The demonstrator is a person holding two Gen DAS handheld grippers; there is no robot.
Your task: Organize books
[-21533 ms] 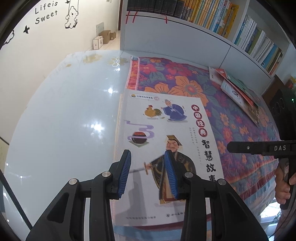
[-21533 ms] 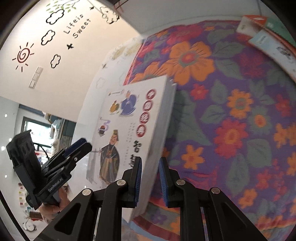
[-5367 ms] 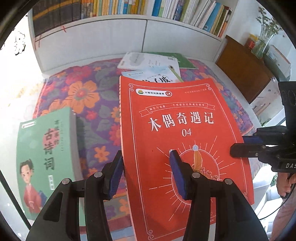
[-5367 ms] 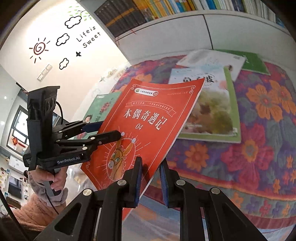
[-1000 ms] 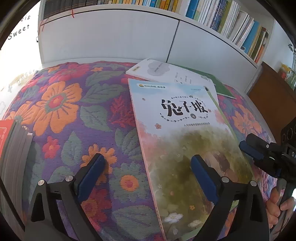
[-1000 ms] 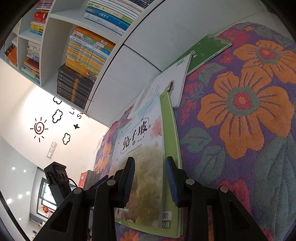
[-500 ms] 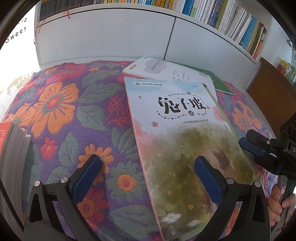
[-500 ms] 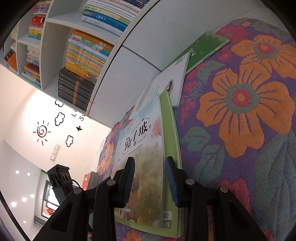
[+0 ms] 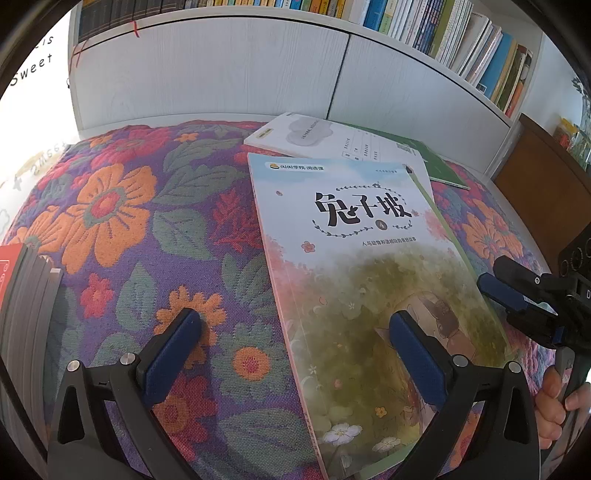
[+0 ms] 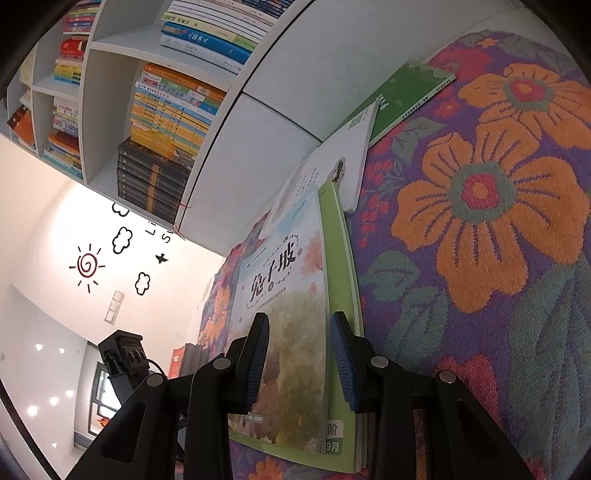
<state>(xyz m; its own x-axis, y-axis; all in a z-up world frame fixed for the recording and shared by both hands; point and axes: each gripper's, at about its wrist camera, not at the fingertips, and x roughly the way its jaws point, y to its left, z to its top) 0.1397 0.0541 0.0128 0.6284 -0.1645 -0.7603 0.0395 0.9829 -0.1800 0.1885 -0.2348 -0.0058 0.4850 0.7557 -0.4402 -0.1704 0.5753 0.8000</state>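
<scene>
Only the right wrist view shows the light-green book (image 10: 341,280) beneath the rabbit book (image 9: 365,273), which lies near the floral cloth's (image 9: 122,206) front edge, long axis toward the bookshelf (image 9: 406,22). The left gripper (image 9: 295,332), just opened wide, straddles its left edge; the right gripper (image 10: 301,363), partly open, brackets its right edge, gripping nothing.

Woven floral cloth (image 9: 155,229): purple ground, orange and red flowers, grey-green leaves; pastel picture book (image 9: 369,280): pale blue top, black title characters, pink blossoms, olive-green meadow with small white flowers below; beneath it a lime-green book (image 10: 341,266) with white characters at its corner; white booklet (image 9: 332,138) with a grey cloud and fine black print; dark green book (image 10: 406,94); black two-finger grippers, left (image 9: 295,350) and right (image 10: 301,362), with blue ribbed pads (image 9: 170,350); white shelf unit (image 9: 221,70); red cover (image 9: 9,266) at left edge.
</scene>
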